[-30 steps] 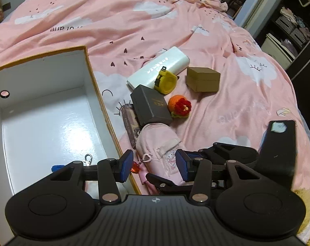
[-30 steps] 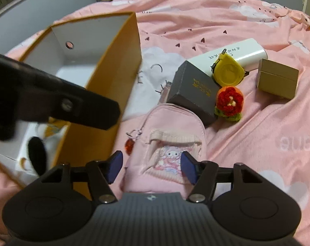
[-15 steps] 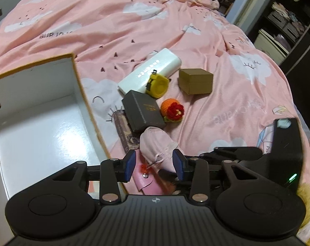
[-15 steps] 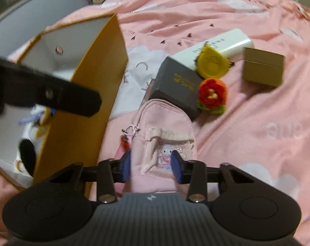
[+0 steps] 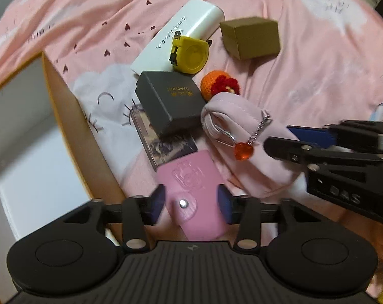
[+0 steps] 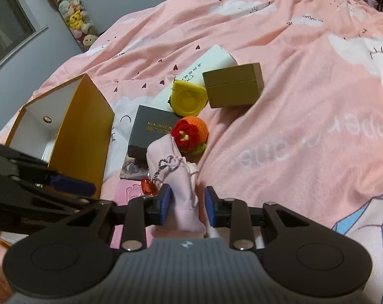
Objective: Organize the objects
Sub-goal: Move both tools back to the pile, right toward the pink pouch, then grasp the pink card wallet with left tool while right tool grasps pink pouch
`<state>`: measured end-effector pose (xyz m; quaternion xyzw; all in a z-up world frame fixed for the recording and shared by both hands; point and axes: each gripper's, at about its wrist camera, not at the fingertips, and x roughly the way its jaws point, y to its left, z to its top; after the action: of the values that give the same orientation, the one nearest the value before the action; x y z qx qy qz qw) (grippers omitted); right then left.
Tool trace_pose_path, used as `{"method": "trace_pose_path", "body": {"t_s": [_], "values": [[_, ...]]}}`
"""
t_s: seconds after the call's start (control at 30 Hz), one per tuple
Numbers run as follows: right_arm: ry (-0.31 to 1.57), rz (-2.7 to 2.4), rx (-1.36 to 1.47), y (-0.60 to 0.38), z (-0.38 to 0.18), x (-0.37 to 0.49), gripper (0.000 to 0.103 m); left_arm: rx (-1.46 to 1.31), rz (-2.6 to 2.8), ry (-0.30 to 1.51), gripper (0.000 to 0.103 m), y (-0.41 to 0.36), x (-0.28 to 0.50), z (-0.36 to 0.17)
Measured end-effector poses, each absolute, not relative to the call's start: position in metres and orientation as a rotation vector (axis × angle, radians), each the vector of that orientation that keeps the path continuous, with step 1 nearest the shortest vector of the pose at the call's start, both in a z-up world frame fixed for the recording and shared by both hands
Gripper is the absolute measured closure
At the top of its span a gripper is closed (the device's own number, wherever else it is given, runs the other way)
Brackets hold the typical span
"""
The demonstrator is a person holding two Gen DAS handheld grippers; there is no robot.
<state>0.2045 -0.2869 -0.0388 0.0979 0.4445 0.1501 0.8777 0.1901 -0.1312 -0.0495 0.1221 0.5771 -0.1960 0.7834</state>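
Pink backpack (image 6: 184,197) hangs pinched between the right gripper (image 6: 187,206) pads. Left gripper (image 5: 190,204), jaws parted, straddles a pink snap wallet (image 5: 194,190). Black box (image 5: 170,100) shows gold lettering, unreadable.

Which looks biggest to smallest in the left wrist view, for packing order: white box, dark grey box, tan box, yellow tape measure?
1. White box
2. Dark grey box, nearer the camera, so unsure against the white box
3. Tan box
4. Yellow tape measure

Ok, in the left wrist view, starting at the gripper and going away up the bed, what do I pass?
Left gripper → pink card holder → dark gift box → yellow tape measure → white case.
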Motion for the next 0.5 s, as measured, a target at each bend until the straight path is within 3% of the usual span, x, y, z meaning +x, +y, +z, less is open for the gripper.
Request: {"method": "trace_pose_path", "body": {"t_s": [0.1,0.5], "values": [[0.922,0.327,0.232,-0.292,-0.042,0.205,0.071,0.295,-0.387,1.272,0.033,-0.138,0.201,-0.051],[0.921,0.361,0.363,-0.314,-0.055,0.209,0.071,0.388,-0.355,1.463,0.032,-0.158,0.222,-0.080]]}}
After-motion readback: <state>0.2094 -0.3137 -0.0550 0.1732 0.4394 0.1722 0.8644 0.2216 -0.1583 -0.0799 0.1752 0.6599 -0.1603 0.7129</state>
